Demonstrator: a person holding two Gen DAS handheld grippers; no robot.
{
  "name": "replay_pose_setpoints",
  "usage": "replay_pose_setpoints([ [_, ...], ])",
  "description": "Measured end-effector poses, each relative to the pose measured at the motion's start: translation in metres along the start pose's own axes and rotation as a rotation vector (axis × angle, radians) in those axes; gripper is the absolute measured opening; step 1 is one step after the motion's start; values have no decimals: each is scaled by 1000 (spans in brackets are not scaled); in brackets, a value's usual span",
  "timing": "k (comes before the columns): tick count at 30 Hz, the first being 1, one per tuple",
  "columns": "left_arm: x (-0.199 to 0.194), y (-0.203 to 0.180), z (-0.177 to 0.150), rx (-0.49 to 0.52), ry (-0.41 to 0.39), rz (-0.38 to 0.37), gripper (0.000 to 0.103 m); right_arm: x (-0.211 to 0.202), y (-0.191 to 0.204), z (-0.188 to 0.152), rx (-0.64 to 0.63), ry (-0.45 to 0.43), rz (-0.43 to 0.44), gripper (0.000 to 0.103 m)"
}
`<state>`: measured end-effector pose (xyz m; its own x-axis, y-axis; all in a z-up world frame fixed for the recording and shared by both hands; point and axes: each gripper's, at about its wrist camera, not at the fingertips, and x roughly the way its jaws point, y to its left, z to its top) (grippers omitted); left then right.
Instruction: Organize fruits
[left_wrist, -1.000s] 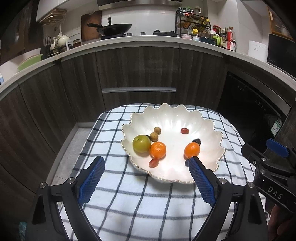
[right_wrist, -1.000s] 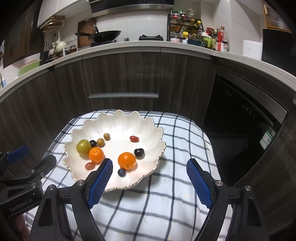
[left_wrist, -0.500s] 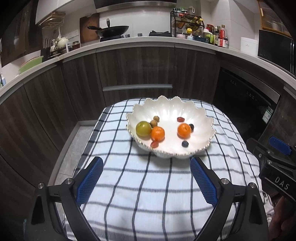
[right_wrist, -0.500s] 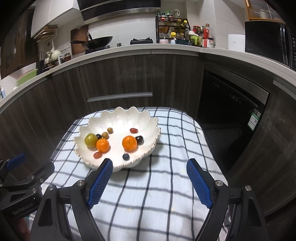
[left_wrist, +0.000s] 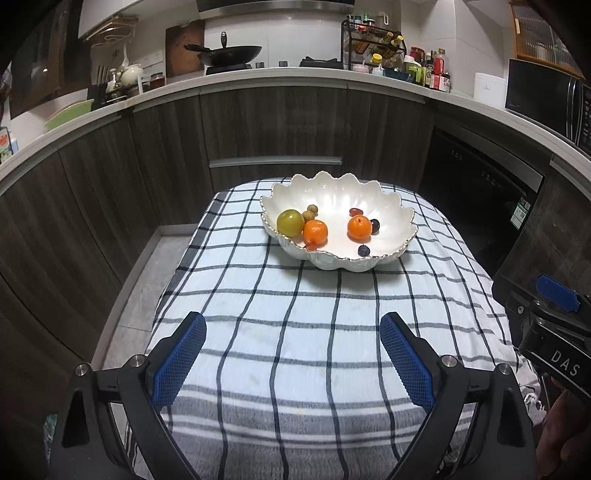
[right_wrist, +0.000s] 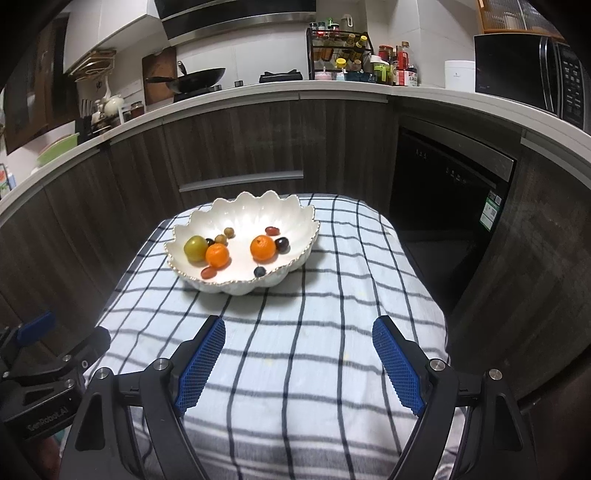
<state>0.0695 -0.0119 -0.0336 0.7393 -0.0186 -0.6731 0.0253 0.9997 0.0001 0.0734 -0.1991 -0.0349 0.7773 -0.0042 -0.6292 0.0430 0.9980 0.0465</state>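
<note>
The bowl (left_wrist: 391, 218) looked glossy white ceramic with a gilt rim; the tablecloth (left_wrist: 295, 314) was matt woven cloth; the cabinets (right_wrist: 240, 147) showed dark woodgrain.

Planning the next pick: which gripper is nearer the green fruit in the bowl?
Left, slightly. The green fruit sits at the bowl's left side; left gripper faces it, right gripper sits farther right.

Small table (left_wrist: 280, 369) was covered w/ a white cloth (right_wrist: 295, 332) checked in dark lines. Directly on the cloth, toward the far end, sat one scalloped white bowl (left_wrist: 332, 258) w/ gold-edged rim, fruit inside.
</note>
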Motion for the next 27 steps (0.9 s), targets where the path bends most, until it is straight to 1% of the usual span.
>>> replay_pose_setpoints([
  [9, -17, 9, -14, -24, -3, 5, 96, -24, 8, -10, -23, -30, 6, 83],
  [12, -24, 9, -18, -21, -18, 11, 96, -30, 8, -14, -19, -32, -4, 83],
  [17, -30, 11, -18, -30, -41, 10, 96, -37, 5, -17, -7, -39, -10, 83],
  [27, -33, 13, -18, -32, -47, 9, 96, -46, 5, -17, -20, -62, -23, 83],
])
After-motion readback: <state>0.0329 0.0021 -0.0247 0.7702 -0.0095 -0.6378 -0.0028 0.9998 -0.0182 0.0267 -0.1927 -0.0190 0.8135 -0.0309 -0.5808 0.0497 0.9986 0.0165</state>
